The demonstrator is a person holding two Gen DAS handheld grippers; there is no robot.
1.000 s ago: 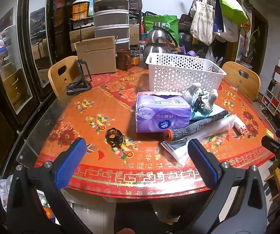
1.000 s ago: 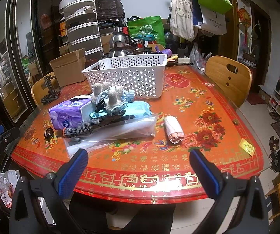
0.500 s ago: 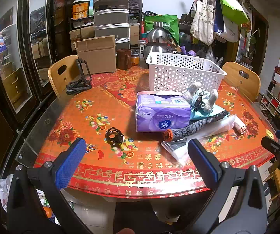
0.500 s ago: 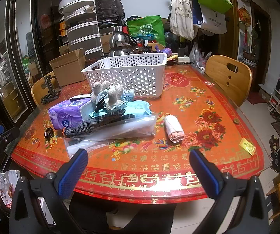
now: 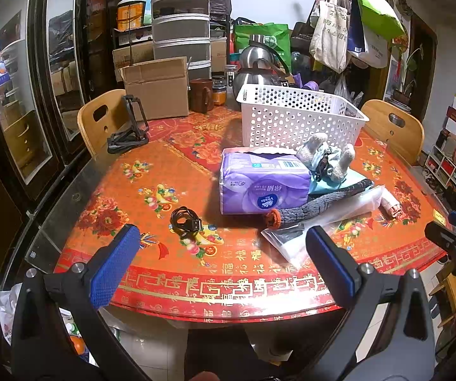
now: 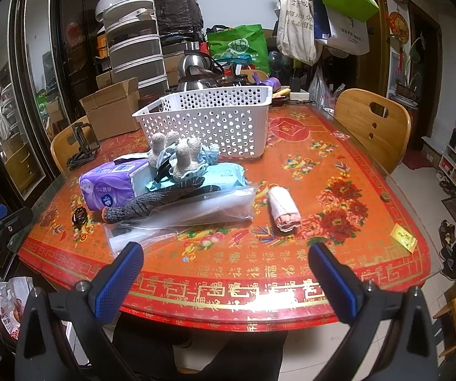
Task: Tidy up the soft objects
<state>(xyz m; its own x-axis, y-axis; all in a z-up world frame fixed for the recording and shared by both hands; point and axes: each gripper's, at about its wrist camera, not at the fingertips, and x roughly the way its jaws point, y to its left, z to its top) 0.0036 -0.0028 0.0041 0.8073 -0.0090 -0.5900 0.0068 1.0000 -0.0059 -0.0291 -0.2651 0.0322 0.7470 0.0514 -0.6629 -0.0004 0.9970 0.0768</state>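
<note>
Nothing moved since the earlier frames: left tongs (image 5: 220, 250) and right tongs (image 6: 224, 268) hung spread, empty, near the tabletop (image 6: 339, 165) edge. Soft objects (image 6: 177, 171) lay piled before the empty white basket (image 6: 209, 120); sorting unstarted.

both wrist views face table (image 5: 237, 273) from near edge, sharing basket (image 6: 209, 117).

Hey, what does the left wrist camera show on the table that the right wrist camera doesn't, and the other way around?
Only the left wrist view shows the brown mug and the small jars beside the cardboard box. Only the right wrist view shows the yellow slip and a coin-like disc near the table's right edge. Both show the white basket, purple tissue pack, grey glove, rolled cloth and black cable.
</note>
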